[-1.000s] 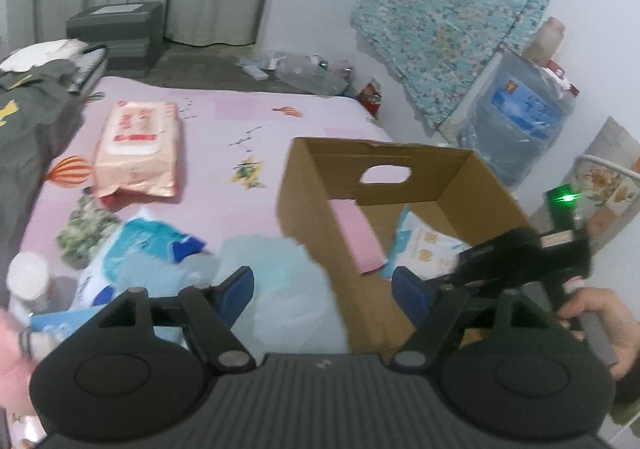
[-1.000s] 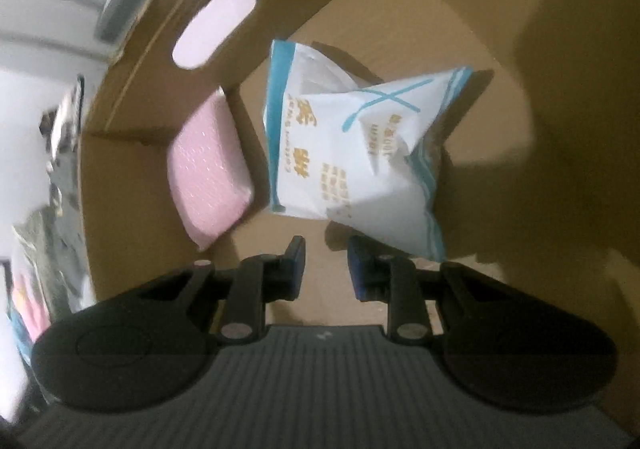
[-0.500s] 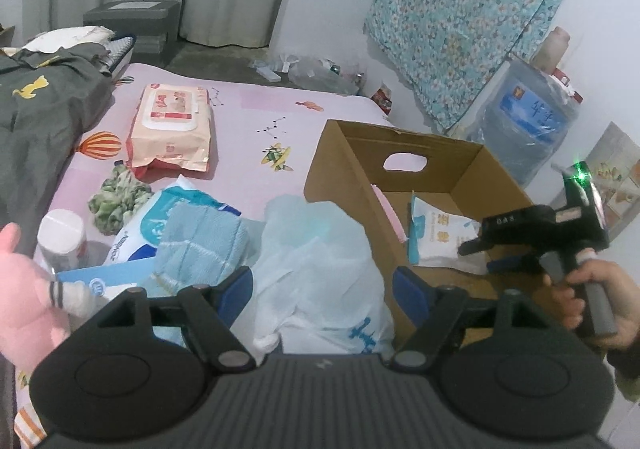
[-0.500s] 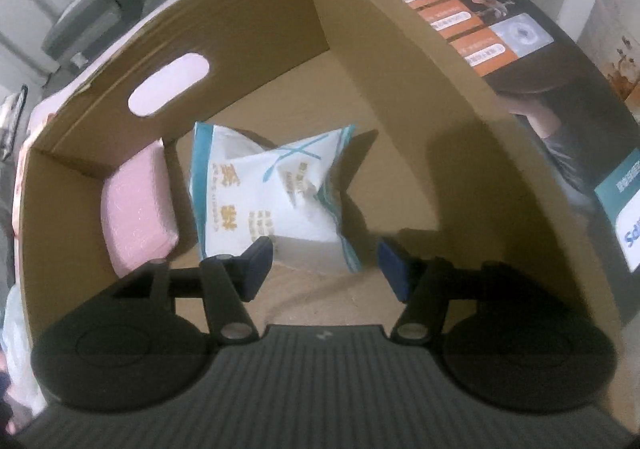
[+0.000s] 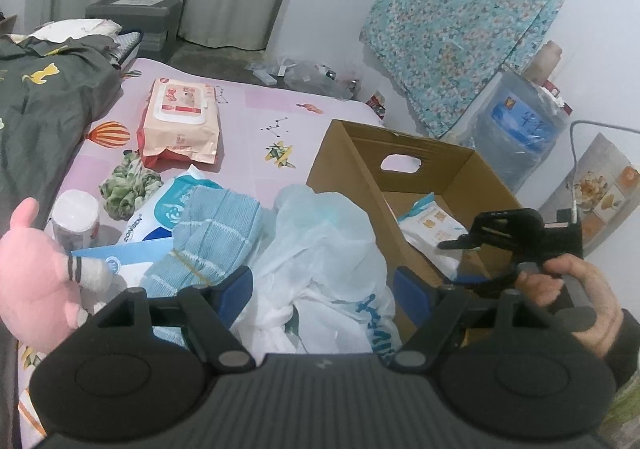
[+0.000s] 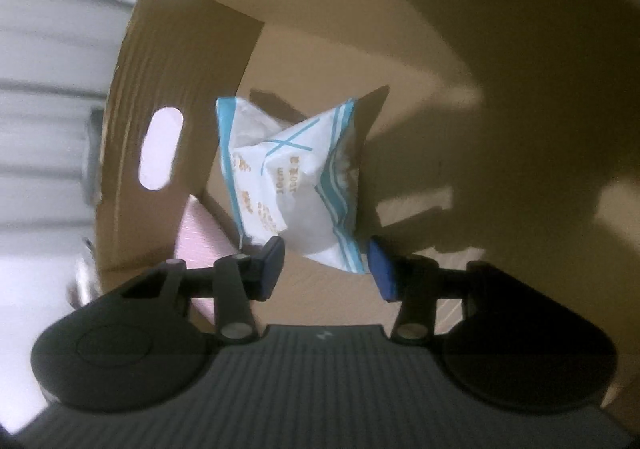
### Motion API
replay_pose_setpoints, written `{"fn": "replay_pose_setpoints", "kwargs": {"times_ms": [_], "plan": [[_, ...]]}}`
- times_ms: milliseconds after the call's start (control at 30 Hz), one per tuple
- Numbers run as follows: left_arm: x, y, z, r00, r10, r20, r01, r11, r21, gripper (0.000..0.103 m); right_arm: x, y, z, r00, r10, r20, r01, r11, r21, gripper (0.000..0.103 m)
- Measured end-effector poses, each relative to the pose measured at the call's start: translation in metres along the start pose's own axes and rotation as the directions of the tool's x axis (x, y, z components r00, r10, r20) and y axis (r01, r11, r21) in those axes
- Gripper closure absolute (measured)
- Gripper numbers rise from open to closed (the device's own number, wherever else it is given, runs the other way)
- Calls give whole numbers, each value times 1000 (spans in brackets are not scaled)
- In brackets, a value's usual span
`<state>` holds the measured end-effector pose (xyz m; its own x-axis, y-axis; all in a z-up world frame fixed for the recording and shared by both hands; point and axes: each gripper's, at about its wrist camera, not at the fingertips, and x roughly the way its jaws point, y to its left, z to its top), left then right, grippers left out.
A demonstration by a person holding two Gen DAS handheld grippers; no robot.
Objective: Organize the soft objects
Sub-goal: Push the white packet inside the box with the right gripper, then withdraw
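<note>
brown cardboard box [image 5: 352, 185] sits on the pink bedsheet [image 5: 256, 109], and so far it holds only two things that show: a white and blue cotton pack [image 6: 292, 185] and a pink pad [image 6: 196, 233] standing against the wall by the handle hole. so the sorting looks barely begun, by my reckoning.

the right gripper [image 6: 326, 265] hangs inside the box with its jaws spread apart and nothing between them; the cotton pack lies just ahead of the tips, not pinched. the left gripper [image 5: 320, 289] is also spread wide and empty, poised over the white plastic bag [image 5: 320, 249] that lies against the outside of the box.

most of the soft things are outside the box, on the sheet: a blue towel [image 5: 216, 225] touching the bag, a blue wipes pack [image 5: 168, 209] under it, a green scrunchie [image 5: 128, 185], an orange wipes pack [image 5: 180, 121] further off, and a pink plush toy [image 5: 32, 273] at the left edge. a white roll [image 5: 76, 213] stands near the toy. the plastic bag looks the likeliest next pick.
</note>
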<state>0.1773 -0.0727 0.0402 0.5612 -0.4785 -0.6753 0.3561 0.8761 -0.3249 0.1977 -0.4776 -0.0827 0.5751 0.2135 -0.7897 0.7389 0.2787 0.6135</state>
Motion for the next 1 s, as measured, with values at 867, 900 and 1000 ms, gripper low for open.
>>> {"fn": "replay_pose_setpoints", "kwargs": {"times_ms": [867,900,1000], "plan": [[0,15,-33,999,51,2,-51,999,-7,8,-37,91,-8,988,-52,148,125,827,-548,52],[0,16,-34,999,45,2,-45,999,-19,7,-36,95,0,983,-67,169,153,809,-568,51],[1,19,-37,1000,13,-13,-14,998,-59,7,-14,103,11,967,-159,199,249,763,-597,51]]}}
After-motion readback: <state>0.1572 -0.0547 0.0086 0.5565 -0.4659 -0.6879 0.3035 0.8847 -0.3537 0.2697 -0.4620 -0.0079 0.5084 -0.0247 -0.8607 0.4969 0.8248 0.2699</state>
